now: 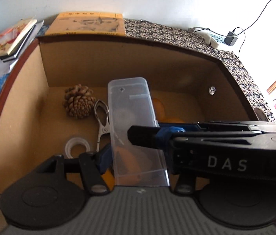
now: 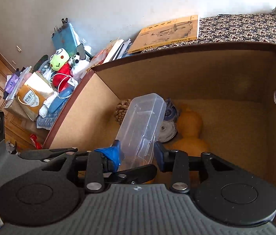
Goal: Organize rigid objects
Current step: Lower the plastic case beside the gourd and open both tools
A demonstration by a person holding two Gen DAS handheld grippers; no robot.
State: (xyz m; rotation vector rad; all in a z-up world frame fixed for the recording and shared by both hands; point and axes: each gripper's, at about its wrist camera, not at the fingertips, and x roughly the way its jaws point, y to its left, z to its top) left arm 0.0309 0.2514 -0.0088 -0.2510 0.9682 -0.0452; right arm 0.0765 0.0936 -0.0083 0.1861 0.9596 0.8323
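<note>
White capitals "DAS" stand on the black gripper arm (image 1: 228, 152) crossing from the right in the left wrist view. The yellow book (image 2: 169, 33) behind the box (image 2: 186, 72) bears dark characters on its cover and along its edge, too small to read. The gold gift bag (image 2: 33, 97), left of the box, carries an emblem with what may be Chinese characters, not legible. Nothing else can be read.
</note>
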